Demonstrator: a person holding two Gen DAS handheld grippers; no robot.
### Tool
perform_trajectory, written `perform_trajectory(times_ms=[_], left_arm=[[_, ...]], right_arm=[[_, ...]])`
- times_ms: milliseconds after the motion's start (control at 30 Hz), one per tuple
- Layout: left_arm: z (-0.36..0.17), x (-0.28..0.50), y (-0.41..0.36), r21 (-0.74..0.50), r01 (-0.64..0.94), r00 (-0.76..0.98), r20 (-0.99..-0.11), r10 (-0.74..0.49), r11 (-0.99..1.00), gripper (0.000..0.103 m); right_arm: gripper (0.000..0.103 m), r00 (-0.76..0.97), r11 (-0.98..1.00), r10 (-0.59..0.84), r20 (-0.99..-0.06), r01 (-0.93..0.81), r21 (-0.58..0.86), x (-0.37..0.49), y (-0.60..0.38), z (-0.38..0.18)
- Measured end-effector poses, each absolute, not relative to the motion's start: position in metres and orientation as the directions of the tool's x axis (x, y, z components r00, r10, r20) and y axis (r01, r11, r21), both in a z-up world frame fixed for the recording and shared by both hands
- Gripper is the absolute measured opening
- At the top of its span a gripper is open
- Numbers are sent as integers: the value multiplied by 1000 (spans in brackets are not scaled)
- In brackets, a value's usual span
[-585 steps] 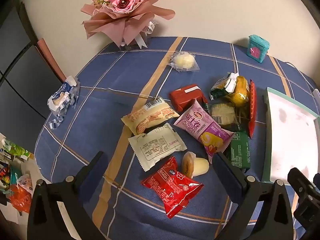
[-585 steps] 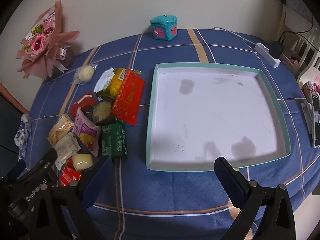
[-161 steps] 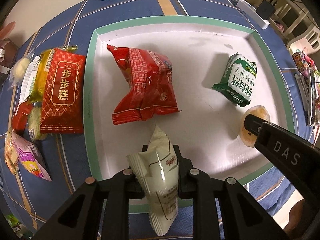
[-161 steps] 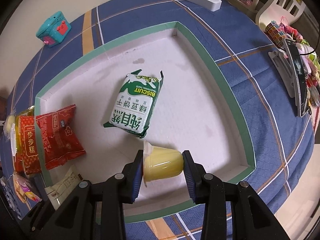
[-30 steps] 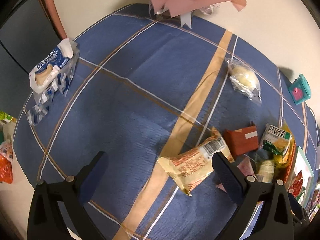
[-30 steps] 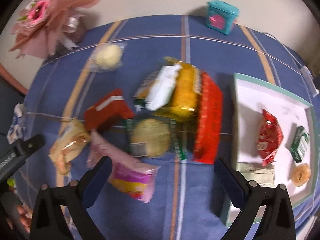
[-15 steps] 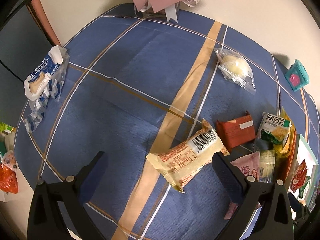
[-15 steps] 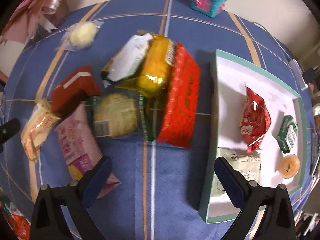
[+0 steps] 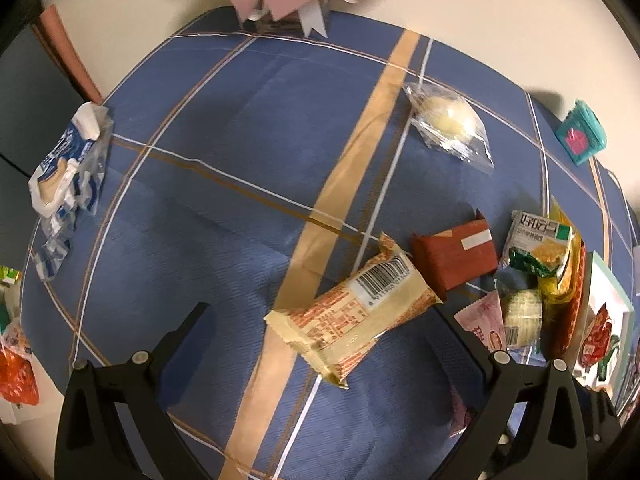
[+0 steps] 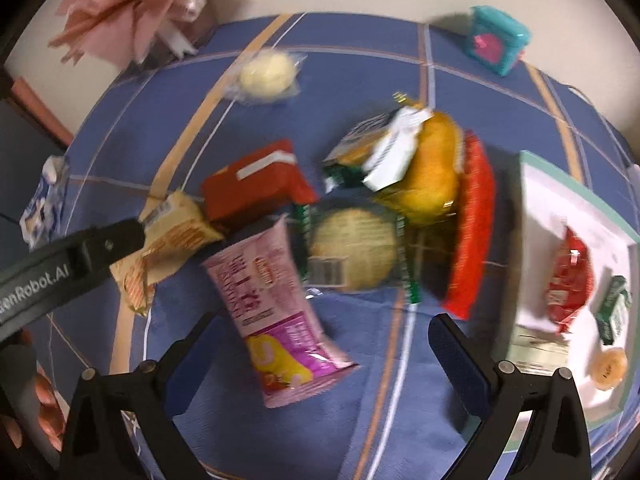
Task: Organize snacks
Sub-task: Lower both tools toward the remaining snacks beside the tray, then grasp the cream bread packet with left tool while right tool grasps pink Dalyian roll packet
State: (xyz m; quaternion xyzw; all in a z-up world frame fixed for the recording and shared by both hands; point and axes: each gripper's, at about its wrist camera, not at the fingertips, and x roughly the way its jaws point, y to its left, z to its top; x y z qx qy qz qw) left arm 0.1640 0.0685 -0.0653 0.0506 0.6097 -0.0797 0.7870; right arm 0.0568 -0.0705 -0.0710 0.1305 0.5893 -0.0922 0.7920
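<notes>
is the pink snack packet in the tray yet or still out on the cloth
Out. The pink snack packet lies on the blue checked tablecloth, left of the teal-rimmed white tray.

Cream wall (image 9: 500, 12) behind round table, blue plaid cloth (image 9: 224, 148); dark panel (image 9: 24, 92) at left.

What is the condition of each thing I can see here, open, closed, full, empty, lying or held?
Left gripper: open, empty.
Right gripper: open, empty.
Cream packet: sealed, lying between the left gripper's fingers.
Pink packet: sealed, lying flat.
Tray: partly filled.
Red packet: in the tray.
Teal box: closed.
</notes>
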Motion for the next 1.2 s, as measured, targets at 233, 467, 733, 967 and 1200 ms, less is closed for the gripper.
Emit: perform_trajectory(times_ms=[233,467,733,967,1200], left_arm=[[-87,168,52,24,275,193,-981,-31,961,103],[-95,173,41,72,323,205,-979,5,944,103],[-103,182,26,93,348,211,-977,19,933,103],[-105,183,14,72,374,198,-980,-4,925,88],[-104,183,6,49,379,183,-983,-23,924,66]], right_arm=[[103,247,948,23,-969,302,100,67,-70,-90],[103,224,955,18,-974,285,84,72,-60,-103],[103,214,959,14,-977,275,74,78,-48,-117],[83,237,960,13,-971,269,79,78,-43,-119],[51,267,955,60,-962,264,132,78,-38,-114]])
